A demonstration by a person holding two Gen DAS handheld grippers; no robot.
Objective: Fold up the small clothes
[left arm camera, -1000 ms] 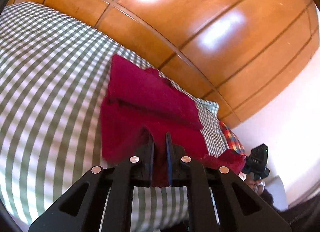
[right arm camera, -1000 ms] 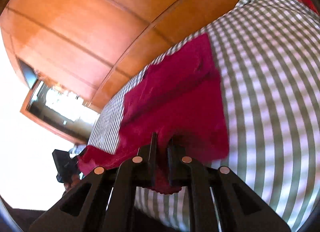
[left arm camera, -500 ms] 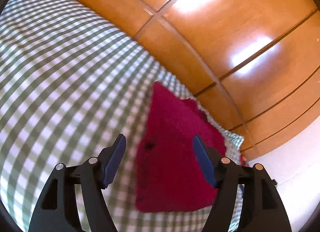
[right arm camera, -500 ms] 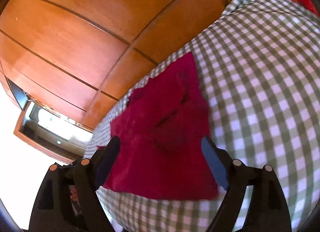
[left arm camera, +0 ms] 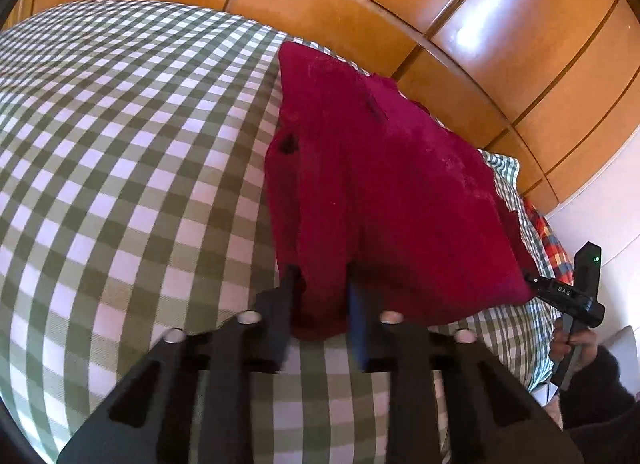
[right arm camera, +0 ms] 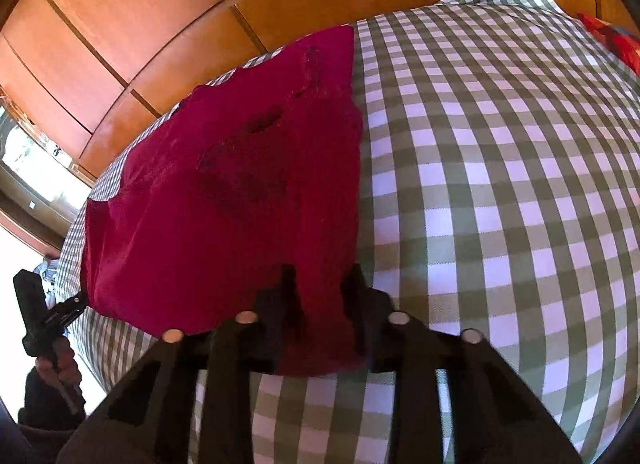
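A dark red garment (left arm camera: 384, 183) lies folded on the green checked bed cover (left arm camera: 120, 167). My left gripper (left arm camera: 320, 284) is at its near left corner, fingers narrowed around a bunch of red cloth. In the right wrist view the same garment (right arm camera: 240, 199) fills the left half, and my right gripper (right arm camera: 320, 284) is at its near right corner, fingers closed in on the red hem. Each gripper shows at the edge of the other's view, the right one (left arm camera: 560, 292) and the left one (right arm camera: 68, 310).
Glossy wooden wardrobe panels (left arm camera: 440, 11) stand behind the bed. A red and orange plaid cloth (left arm camera: 550, 244) lies at the far end of the bed. A window (right arm camera: 36, 167) is at the left in the right wrist view.
One second ago both grippers were shut on the garment. Half a second ago both were open above it. Now both have come down on its near edge and closed in on the cloth.
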